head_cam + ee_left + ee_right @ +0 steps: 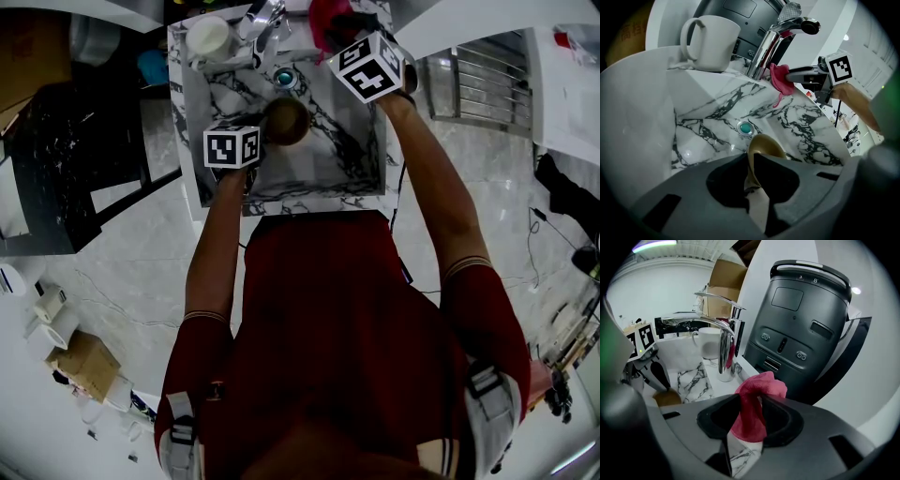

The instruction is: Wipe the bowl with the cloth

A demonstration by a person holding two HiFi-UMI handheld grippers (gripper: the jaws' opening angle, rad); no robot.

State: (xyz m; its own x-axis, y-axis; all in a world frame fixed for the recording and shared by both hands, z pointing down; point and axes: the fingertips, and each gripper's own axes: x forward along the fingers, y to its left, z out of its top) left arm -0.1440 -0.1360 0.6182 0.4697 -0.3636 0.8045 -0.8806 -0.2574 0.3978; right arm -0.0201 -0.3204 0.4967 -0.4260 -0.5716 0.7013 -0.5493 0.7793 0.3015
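Left tongs (752, 158) on bowl (769, 145), right tongs (751, 401) around cloth (761, 384)

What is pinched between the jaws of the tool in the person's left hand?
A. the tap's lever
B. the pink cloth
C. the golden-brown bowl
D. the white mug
C: in the left gripper view, the left gripper has its jaws closed on the rim of the golden-brown bowl, which it holds above the marble sink.

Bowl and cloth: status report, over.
Left gripper shut on bowl rim, over the sink. Right gripper open, red cloth between its jaws, not on the bowl. Faucet stands close beside the cloth.
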